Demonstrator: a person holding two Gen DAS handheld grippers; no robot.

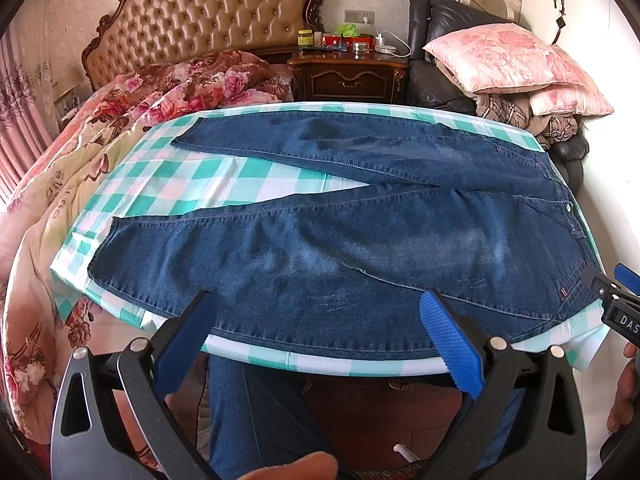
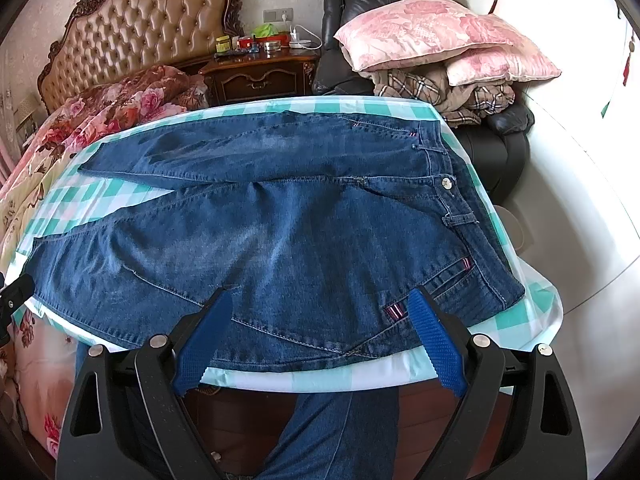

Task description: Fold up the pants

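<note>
Both grippers spread-fingered and empty: left gripper point(image 1: 316, 336) at lower centre should pinch the near leg's outer seam, right gripper point(image 2: 320, 332) the hip edge, of jeans point(image 1: 340, 240) flat mid-frame on the checked worktop point(image 1: 208, 176).

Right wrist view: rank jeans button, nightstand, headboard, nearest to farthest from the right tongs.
From the right tongs, open at the near table edge:
1. Jeans button, on the waistband, right of centre.
2. Nightstand, behind the table, centre-left.
3. Headboard, against the back wall, far left.
</note>
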